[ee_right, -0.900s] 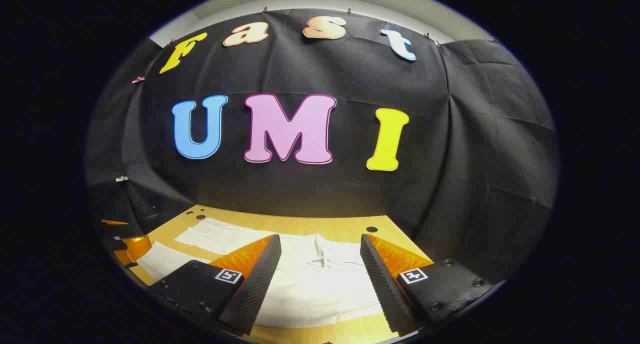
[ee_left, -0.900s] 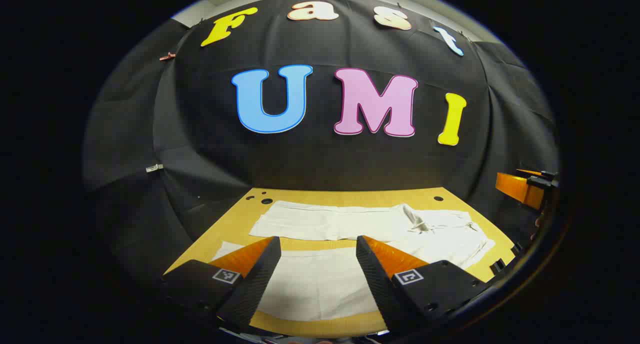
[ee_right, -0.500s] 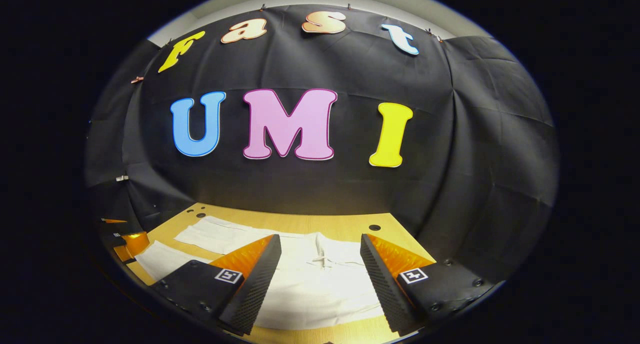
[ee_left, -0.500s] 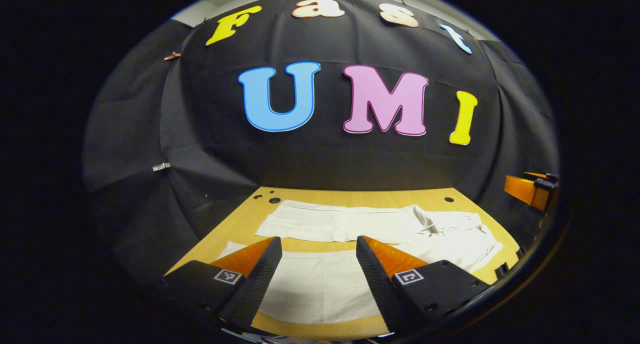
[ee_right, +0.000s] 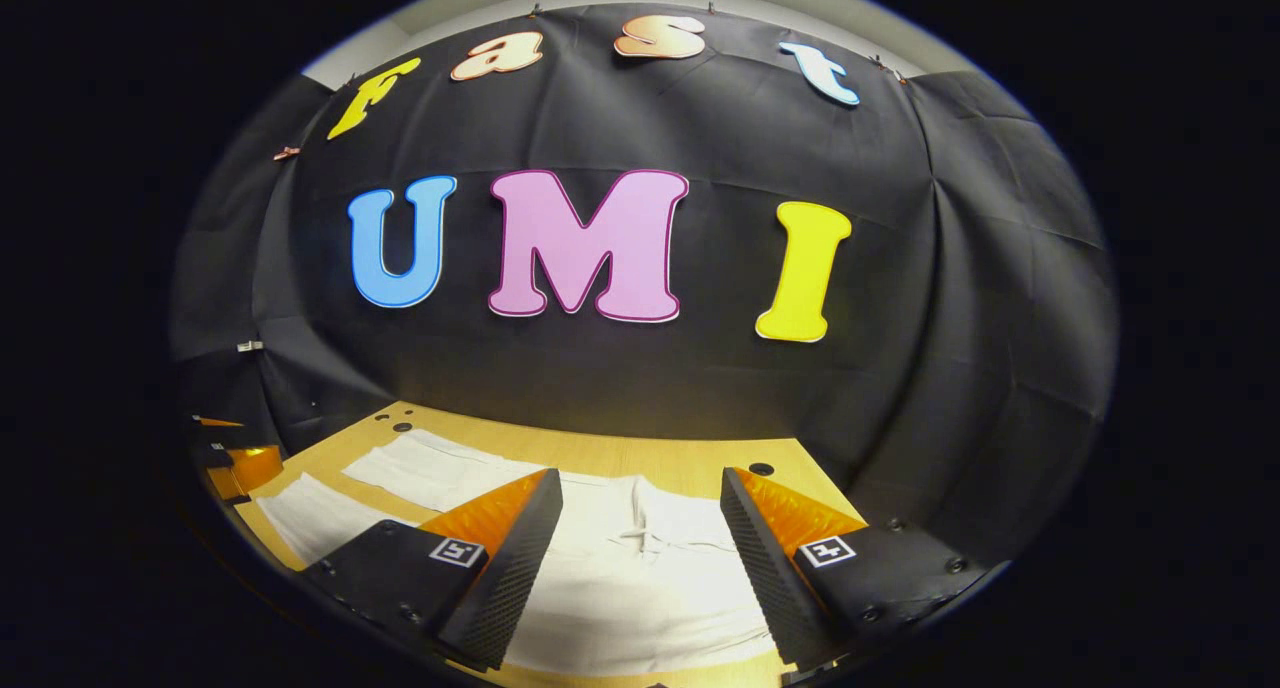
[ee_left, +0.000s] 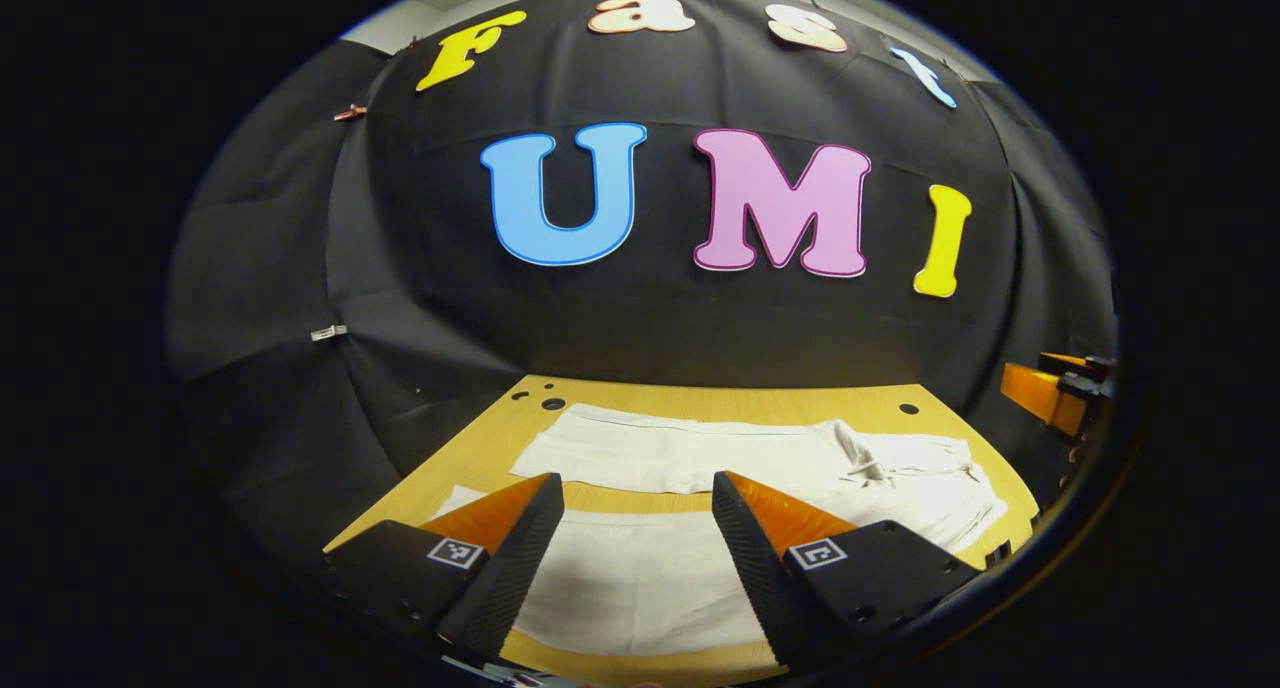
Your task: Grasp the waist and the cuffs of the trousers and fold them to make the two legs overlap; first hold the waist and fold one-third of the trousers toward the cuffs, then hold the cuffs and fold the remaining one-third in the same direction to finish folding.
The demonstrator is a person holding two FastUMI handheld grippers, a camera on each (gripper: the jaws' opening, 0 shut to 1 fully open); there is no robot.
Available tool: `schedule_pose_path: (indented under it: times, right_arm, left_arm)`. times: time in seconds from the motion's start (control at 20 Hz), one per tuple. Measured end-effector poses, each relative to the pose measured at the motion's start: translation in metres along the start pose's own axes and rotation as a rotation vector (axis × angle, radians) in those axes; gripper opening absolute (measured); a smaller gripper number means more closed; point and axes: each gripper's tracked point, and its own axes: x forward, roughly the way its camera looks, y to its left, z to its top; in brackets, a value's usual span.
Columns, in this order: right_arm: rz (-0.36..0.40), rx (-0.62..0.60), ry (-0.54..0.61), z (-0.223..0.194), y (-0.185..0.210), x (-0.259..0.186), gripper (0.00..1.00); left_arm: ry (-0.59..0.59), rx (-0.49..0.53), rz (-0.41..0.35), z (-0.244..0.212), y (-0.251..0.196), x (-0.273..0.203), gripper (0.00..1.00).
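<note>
White trousers (ee_left: 700,528) lie unfolded on the wooden table (ee_left: 700,400): lower your open left gripper (ee_left: 638,513) onto the near-edge cuff and open right gripper (ee_right: 640,513) onto the waist.

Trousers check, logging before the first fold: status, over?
Left gripper open, above the near leg. Right gripper open, above the waist. Trousers flat on the table, legs apart, unfolded. Nothing in the way.
</note>
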Motion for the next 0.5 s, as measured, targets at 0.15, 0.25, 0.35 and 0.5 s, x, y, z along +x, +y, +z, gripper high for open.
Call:
schedule_pose_path:
  times: [0.15,0.25,0.35,0.5]
  right_arm:
    - [0.051,-0.042,-0.011,-0.011,-0.006,0.013,0.98]
    - [0.05,-0.124,0.024,-0.027,-0.022,0.019,0.98]
    - [0.075,-0.163,0.034,-0.032,-0.028,0.02,0.98]
    - [0.129,-0.234,0.085,-0.049,-0.044,0.023,0.98]
  left_arm:
    - [-0.009,-0.001,0.042,-0.005,-0.006,0.013,0.95]
    - [0.015,-0.037,0.04,-0.006,-0.018,0.016,0.95]
    - [0.002,-0.033,0.006,-0.002,-0.03,0.018,0.95]
    - [0.016,0.002,-0.011,-0.006,-0.034,0.019,0.95]
